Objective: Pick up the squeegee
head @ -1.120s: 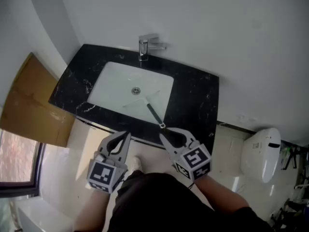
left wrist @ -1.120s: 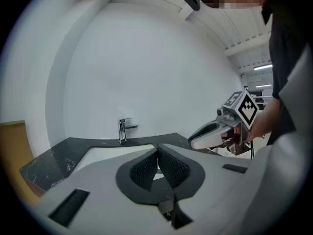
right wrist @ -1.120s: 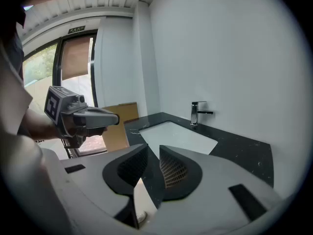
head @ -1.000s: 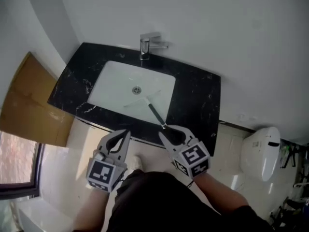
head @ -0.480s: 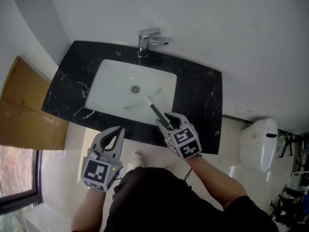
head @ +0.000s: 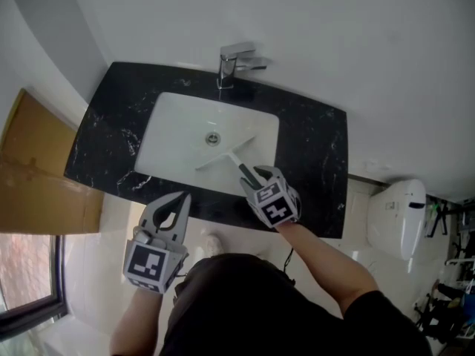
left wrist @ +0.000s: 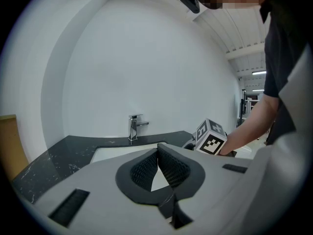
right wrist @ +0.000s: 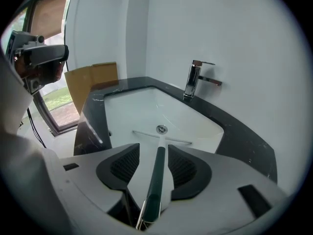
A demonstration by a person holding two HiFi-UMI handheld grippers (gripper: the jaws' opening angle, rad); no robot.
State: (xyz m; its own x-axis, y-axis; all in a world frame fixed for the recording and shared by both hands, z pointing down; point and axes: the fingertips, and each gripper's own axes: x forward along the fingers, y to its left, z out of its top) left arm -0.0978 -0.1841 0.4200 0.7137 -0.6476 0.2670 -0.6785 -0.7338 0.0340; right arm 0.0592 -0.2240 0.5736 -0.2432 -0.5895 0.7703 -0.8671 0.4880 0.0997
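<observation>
The squeegee (head: 225,154) lay in the white sink (head: 172,136). Its long blade was down near the drain, and its dark handle pointed up to the front of the sink. The right tool (head: 254,176) was held out over the front rim of the sink. In the right gripper view, the handle of the squeegee (right wrist: 157,173) ran right down the middle of the right tool (right wrist: 153,147). The two jaws stood apart, one on each side of the handle. There was a small gap on both sides, so the tool was not squeezing it yet.

The left tool (head: 177,199) was low in front of the black counter (head: 312,147), well away from the squeegee. In the left gripper view, the left tool (left wrist: 157,151) had its jaws closed tip to tip, with nothing in them.

Half a second before, the right tool was back at the front edge of the counter, with only the end of the handle at its tips. It had since moved forward, so the handle was between its jaws. The left tool had stayed about where it was.
</observation>
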